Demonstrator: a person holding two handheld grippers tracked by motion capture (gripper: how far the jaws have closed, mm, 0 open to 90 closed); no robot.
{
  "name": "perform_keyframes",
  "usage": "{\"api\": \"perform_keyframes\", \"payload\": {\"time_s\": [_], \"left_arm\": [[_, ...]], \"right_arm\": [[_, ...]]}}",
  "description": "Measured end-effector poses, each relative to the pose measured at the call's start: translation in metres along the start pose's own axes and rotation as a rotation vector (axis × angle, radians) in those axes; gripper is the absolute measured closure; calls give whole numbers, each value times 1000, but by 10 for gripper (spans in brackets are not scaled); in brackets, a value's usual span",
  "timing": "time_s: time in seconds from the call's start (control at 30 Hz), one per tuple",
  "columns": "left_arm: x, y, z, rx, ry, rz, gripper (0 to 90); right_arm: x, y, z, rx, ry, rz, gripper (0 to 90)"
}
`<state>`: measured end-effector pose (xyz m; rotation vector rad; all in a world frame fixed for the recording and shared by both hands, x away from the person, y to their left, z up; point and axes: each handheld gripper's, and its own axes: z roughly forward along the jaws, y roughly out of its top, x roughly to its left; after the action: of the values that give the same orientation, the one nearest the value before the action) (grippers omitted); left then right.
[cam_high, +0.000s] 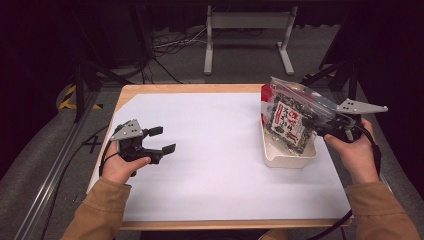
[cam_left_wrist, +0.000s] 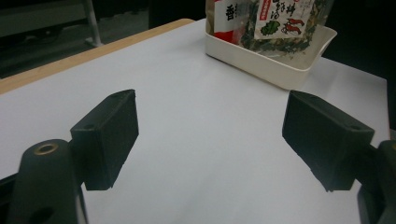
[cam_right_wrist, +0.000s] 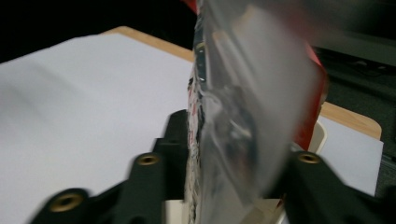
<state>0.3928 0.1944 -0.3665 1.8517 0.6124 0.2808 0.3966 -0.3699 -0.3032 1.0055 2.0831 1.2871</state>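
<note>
While blurred, the snack bag (cam_right_wrist: 224, 116) seemingly stands between the right gripper's (cam_right_wrist: 224, 154) fingers (cam_right_wrist: 175, 140).

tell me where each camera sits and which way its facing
High view: fixed above the person's side, looking forward and down on the table; shows both forearms, hands, the left gripper and right gripper.
Left gripper view: rides on the left gripper, looking along its wide-apart jaws across the white sheet toward the tray.
Right gripper view: rides on the right gripper, looking along its jaws, the snack bag between them.
Shared: all three show the snack bag and the tray.
</note>
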Motion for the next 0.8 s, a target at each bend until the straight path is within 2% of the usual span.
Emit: {"api": "perform_keyframes", "payload": {"time_s": [0.07, 0.13, 0.17, 0.43, 0.6, 0.8], "left_arm": [[-1, -1, -2, -3, 1, -1, 192], [-4, -3, -6, -6, 7, -5, 192], [-5, -4, -8, -5, 7, 0, 192], [-11, -11, -20, -5, 19, -3, 190], [-13, -17, -25, -10, 25, -7, 190], [-15, -22, -33, -29, 32, -2, 190]], "right_arm": [[0, -2, -4, -34, -5, 22, 495], [2, -7, -11, -67, -29, 36, 404], [3, -10, -16, -80, -42, 40, 388], [11, -28, -34, -99, -66, 43, 342], [17, -40, -40, -129, -41, 53, 336], [36, -52, -37, -108, 0, 18, 327]]}}
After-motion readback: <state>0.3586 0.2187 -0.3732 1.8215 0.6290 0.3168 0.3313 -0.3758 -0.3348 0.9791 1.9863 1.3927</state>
